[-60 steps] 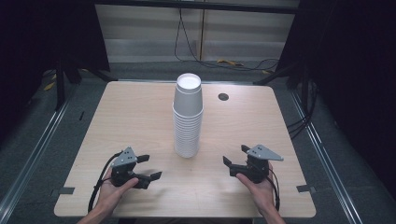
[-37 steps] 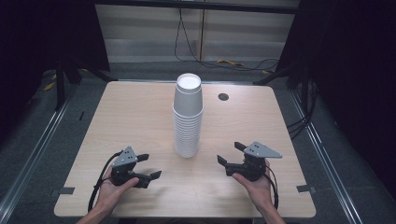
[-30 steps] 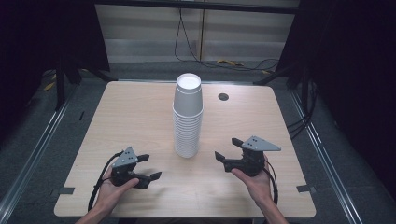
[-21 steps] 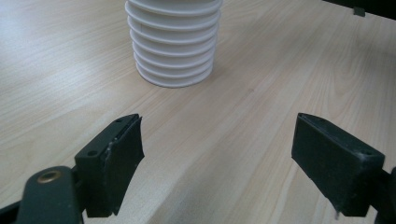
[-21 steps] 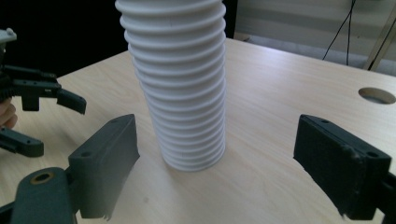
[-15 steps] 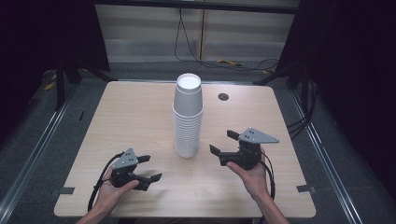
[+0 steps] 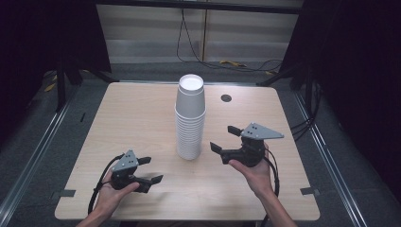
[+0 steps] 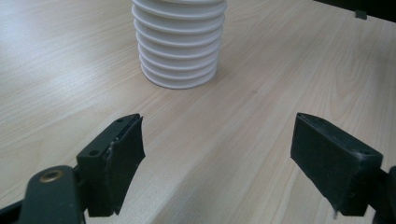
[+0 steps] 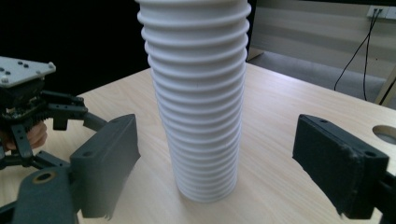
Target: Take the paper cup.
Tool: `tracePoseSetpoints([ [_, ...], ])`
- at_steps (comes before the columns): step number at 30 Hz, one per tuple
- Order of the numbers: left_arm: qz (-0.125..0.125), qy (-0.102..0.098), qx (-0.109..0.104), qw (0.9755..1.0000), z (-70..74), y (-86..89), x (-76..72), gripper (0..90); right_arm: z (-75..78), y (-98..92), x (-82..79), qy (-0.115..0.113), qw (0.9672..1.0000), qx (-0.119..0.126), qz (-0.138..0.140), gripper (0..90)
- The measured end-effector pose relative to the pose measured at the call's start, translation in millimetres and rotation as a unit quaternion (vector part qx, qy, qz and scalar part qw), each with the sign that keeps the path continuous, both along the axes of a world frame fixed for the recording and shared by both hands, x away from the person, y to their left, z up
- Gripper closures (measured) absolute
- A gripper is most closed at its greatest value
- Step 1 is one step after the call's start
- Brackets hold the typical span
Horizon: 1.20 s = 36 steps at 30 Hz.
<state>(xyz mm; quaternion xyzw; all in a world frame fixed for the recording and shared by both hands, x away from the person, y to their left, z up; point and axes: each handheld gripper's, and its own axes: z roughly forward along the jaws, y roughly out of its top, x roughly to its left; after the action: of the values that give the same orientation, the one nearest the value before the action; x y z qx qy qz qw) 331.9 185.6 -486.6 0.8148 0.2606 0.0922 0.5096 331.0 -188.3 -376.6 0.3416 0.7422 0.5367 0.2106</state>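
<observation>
1. One tall stack of white paper cups [image 7: 190,118] stands upright near the middle of the wooden table [image 7: 132,118]; everything below is placed relative to this stack.
2. Seen from the high view, the right gripper [image 7: 226,140] is held just to the right of the stack's lower half, raised off the tabletop, its jaws spread wide and pointing at the stack without touching it.
3. Its grey three-cornered plate [image 7: 261,131] sits on top, and the person's right hand [image 7: 255,170] holds it from the side nearer the person.
4. In the right gripper view, the stack [image 9: 198,98] rises between the two spread black jaws, still beyond their tips, so nothing is grasped.
5. That view also shows the left gripper [image 9: 28,112] farther off, beyond and to the left of the stack.
6. From the high view, the left gripper [image 7: 150,170] lies low on the table, nearer the person than the stack and off to its left, well apart from it, held by the left hand [image 7: 113,194].
7. Its jaws are likewise spread and empty; the left gripper view shows the stack's ribbed base [image 8: 179,46] ahead, with bare tabletop between it and the jaw tips.
8. A small dark round hole [image 7: 226,98] in the tabletop lies beyond the stack, to its right.
</observation>
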Motion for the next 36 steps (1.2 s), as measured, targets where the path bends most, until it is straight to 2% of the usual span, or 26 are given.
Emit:
tracePoseSetpoints([
  [5,0.004,-0.002,0.001,1.0,-0.1,0.1,0.1,16.8,12.8,5.2,5.4,-0.014,0.9999,0.006,0.008,13.6],
  [20,0.007,-0.001,0.002,1.0,-1.0,0.1,0.2,16.7,45.9,18.0,17.0,-0.029,0.9989,0.01,0.035,13.9],
  [22,0.006,-0.002,0.004,1.0,-1.2,0.1,0.3,16.7,47.9,18.6,18.1,-0.026,0.999,0.01,0.036,14.1],
  [24,0.005,-0.003,0.005,1.0,-1.2,0.4,0.8,16.7,53.3,21.1,22.1,-0.018,0.9986,0.012,0.049,14.3],
  [36,0.006,-0.003,0.01,0.9999,-1.9,0.2,0.5,16.7,74.7,33.6,39.9,-0.011,0.9972,-0.001,0.074,15.5],
])
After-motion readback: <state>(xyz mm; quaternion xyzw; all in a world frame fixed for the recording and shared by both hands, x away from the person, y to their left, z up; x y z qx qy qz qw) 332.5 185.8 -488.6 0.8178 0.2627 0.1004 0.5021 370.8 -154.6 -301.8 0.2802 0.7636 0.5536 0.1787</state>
